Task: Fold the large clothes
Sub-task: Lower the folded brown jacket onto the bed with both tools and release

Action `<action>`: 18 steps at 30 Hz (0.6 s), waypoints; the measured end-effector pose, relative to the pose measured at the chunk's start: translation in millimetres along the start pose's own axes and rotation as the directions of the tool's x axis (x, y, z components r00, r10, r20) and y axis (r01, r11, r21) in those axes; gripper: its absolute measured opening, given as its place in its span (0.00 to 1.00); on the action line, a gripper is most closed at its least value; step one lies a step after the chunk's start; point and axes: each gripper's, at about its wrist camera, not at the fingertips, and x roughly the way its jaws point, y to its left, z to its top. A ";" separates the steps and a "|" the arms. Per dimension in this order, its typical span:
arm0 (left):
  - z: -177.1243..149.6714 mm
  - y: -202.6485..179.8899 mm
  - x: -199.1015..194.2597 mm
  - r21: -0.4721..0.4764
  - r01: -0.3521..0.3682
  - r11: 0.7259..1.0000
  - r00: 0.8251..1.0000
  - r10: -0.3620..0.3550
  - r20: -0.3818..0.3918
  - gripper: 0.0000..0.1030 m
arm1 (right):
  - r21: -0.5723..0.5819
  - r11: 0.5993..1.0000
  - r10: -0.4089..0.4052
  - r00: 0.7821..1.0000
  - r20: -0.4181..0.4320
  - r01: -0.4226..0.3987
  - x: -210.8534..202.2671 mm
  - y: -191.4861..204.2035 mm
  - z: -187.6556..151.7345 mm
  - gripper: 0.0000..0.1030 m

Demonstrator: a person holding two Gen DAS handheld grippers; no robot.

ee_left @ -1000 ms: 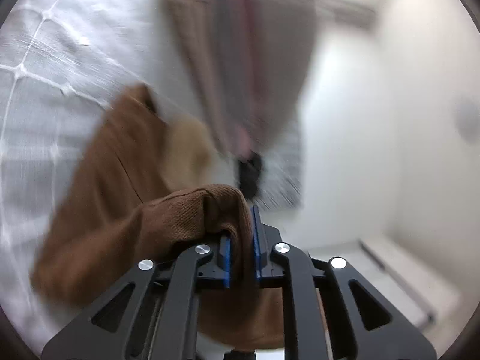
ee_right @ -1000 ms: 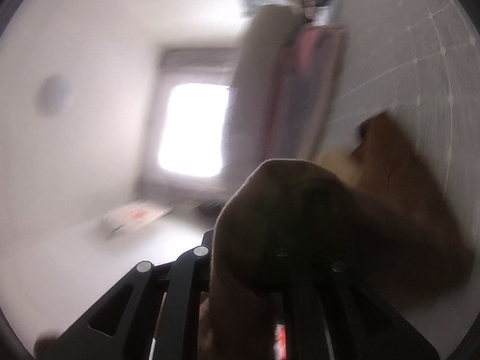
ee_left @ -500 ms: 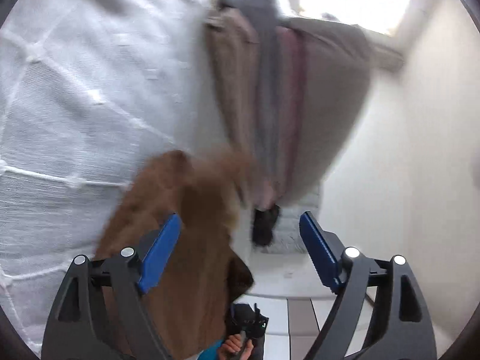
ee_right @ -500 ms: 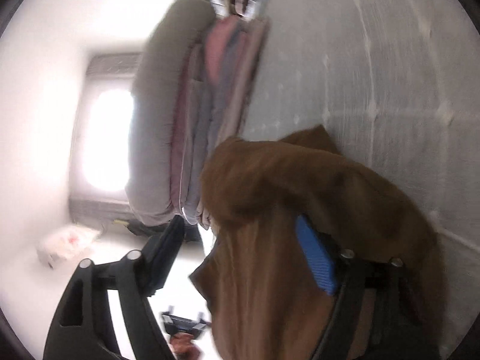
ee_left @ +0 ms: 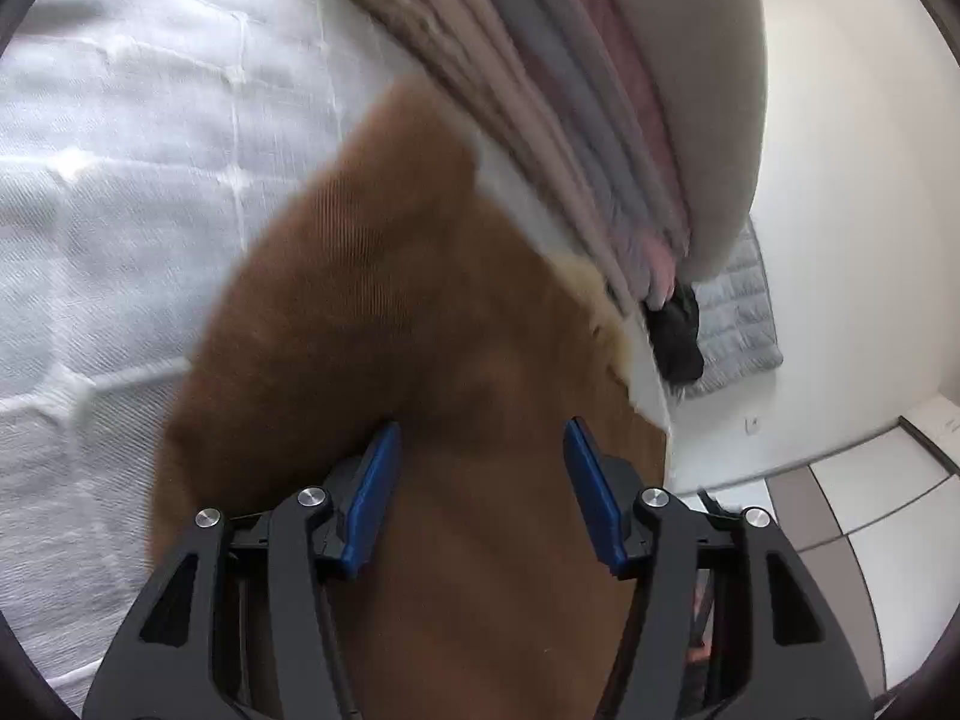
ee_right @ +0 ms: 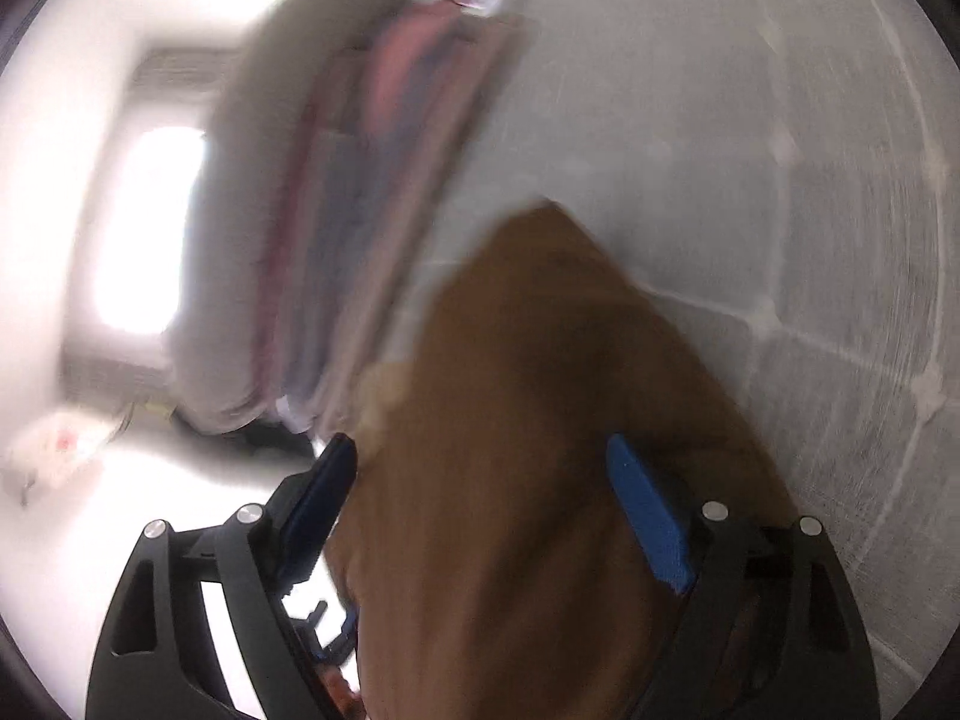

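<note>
A bed with a white quilted cover fills the left of the left wrist view and the right of the right wrist view; its stitched lines cross in a grid. Along the bed's edge lies a stack of folded bedding in beige, grey and pink layers, with a thick grey-beige piece on the outer side; the right wrist view shows the same stack, blurred. Past the stack, the left wrist view shows a white wall, a grey quilted mat on the floor and a dark object beside it. A bright window glows at the left of the right wrist view.

The brown corduroy garment lies on the bed cover just beside the bedding stack, with a paler fleecy lining showing at its edge nearest the stack. It spreads under and in front of both tools, and it is seen again in the right wrist view, where motion blur softens its outline.

The left gripper has its blue-padded fingers spread wide, with the brown cloth lying between them but not pinched. The right gripper is likewise wide apart, its blue fingers standing either side of the cloth without clamping it.
</note>
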 end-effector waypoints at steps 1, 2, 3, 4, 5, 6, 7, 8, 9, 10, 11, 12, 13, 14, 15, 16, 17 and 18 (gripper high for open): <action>0.4 -7.7 -11.2 0.042 -0.027 0.999 0.999 0.026 0.025 0.55 | -0.051 0.999 -0.010 1.000 0.006 0.011 -15.3 6.7 -6.5 0.80; -1.9 -15.2 -22.1 0.075 -0.037 0.996 0.999 0.034 0.036 0.58 | -0.090 0.996 -0.025 1.000 0.016 0.027 -29.5 9.3 -13.4 0.80; -5.6 -20.2 -31.9 0.098 -0.039 0.994 0.998 0.035 0.048 0.63 | -0.118 0.992 -0.036 0.999 0.025 0.039 -44.2 9.3 -22.5 0.84; -9.3 -26.2 -45.4 0.124 -0.044 0.991 0.997 0.035 0.074 0.69 | -0.157 0.985 -0.063 0.997 0.043 0.069 -65.9 8.1 -36.4 0.86; -12.0 -29.4 -57.1 0.141 -0.056 0.988 0.995 0.043 0.094 0.73 | -0.187 0.976 -0.102 0.993 0.056 0.111 -83.6 3.0 -50.6 0.87; -20.8 -32.8 -75.4 0.169 -0.087 0.982 0.990 0.066 0.127 0.79 | -0.213 0.965 -0.142 0.988 0.051 0.150 -97.9 -4.6 -66.3 0.87; -31.3 -35.0 -92.3 0.193 -0.118 0.974 0.984 0.088 0.157 0.85 | -0.227 0.959 -0.167 0.985 0.034 0.171 -109.4 -15.2 -78.4 0.87; -37.4 -35.9 -102.5 0.201 -0.142 0.969 0.979 0.108 0.173 0.87 | -0.227 0.956 -0.184 0.983 0.020 0.184 -112.3 -21.0 -84.6 0.87; -48.2 -31.9 -118.0 0.206 -0.186 0.961 0.971 0.148 0.190 0.87 | -0.219 0.955 -0.204 0.979 -0.006 0.198 -115.7 -34.6 -96.9 0.87; -56.1 -27.4 -127.7 0.200 -0.212 0.957 0.966 0.173 0.193 0.87 | -0.211 0.957 -0.210 0.977 -0.023 0.201 -116.2 -41.8 -104.9 0.87; -62.7 -19.7 -137.6 0.176 -0.231 0.957 0.962 0.198 0.190 0.88 | -0.203 0.960 -0.207 0.978 -0.038 0.195 -118.7 -47.1 -115.2 0.87; -62.3 -15.0 -139.3 0.145 -0.245 0.959 0.959 0.218 0.182 0.88 | -0.196 0.963 -0.199 0.979 -0.049 0.186 -116.3 -53.9 -119.3 0.87; -68.0 -6.1 -145.4 0.104 -0.246 0.964 0.959 0.226 0.171 0.88 | -0.196 0.966 -0.181 0.983 -0.042 0.169 -115.5 -57.8 -124.8 0.87; -75.3 4.2 -149.7 0.075 -0.235 0.969 0.962 0.221 0.160 0.88 | -0.199 0.967 -0.169 0.985 -0.035 0.159 -118.0 -58.3 -128.7 0.87; -75.5 23.2 -145.0 0.028 -0.228 0.973 0.965 0.223 0.136 0.88 | -0.198 0.972 -0.137 0.990 -0.032 0.128 -117.3 -57.0 -130.3 0.87; -80.5 32.2 -137.4 0.003 -0.230 0.973 0.967 0.228 0.118 0.88 | -0.199 0.974 -0.112 0.993 -0.033 0.103 -114.8 -51.8 -132.4 0.87; -88.6 39.6 -138.8 -0.024 -0.231 0.973 0.968 0.232 0.095 0.88 | -0.213 0.973 -0.094 0.995 -0.032 0.085 -113.6 -46.9 -134.1 0.87; -93.9 45.3 -133.5 -0.036 -0.228 0.973 0.969 0.231 0.083 0.88 | -0.234 0.969 -0.093 0.995 -0.032 0.083 -109.9 -42.3 -135.7 0.87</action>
